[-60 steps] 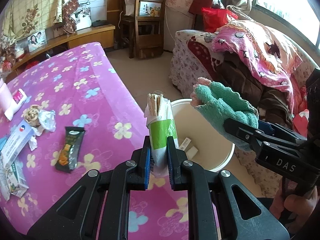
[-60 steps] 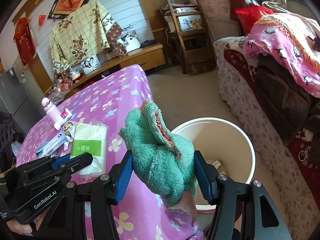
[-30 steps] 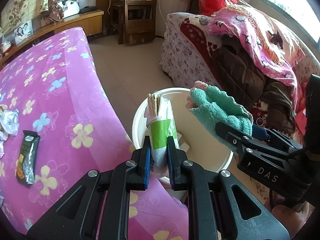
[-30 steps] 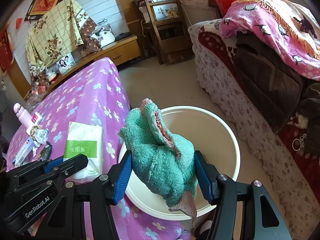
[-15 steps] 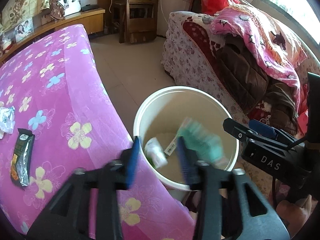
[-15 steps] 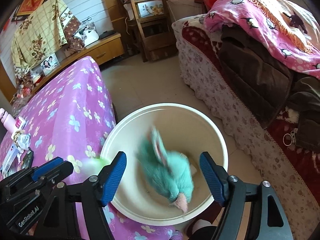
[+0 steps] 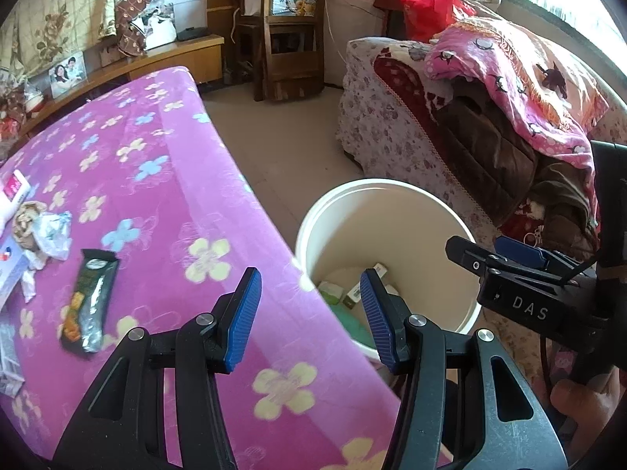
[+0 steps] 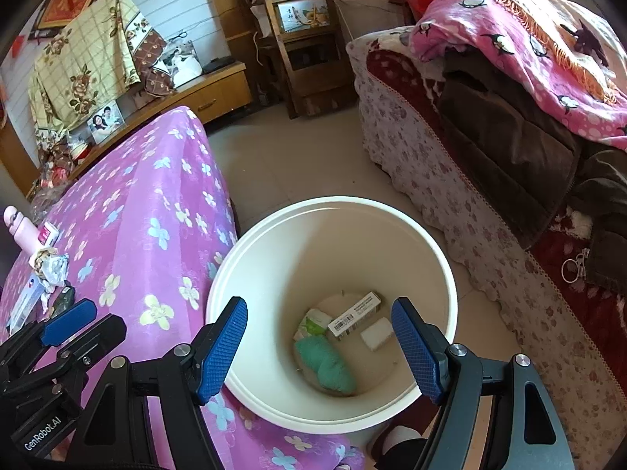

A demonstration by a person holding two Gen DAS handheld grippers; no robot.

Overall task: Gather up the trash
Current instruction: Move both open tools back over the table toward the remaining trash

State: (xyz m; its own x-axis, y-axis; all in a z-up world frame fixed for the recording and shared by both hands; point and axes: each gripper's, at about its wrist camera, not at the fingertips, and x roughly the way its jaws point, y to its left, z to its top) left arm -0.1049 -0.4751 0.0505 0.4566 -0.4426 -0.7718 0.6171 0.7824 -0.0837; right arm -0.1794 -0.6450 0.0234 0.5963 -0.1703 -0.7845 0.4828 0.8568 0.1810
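Note:
A white bucket stands on the floor beside the table; it also shows in the left wrist view. Inside lie a teal cloth, a green-and-white tissue pack, a barcoded box and a small white block. My right gripper is open and empty above the bucket. My left gripper is open and empty over the table edge next to the bucket. A dark snack wrapper and crumpled wrappers lie on the table.
The table has a pink flowered cloth. A pink bottle and a white-and-blue box sit at its left. A covered sofa with blankets is right of the bucket. A wooden chair stands at the back.
Both grippers opened and dropped their loads: the teal cloth and the tissue pack fell into the bucket. The left gripper has since shifted back left over the table edge.

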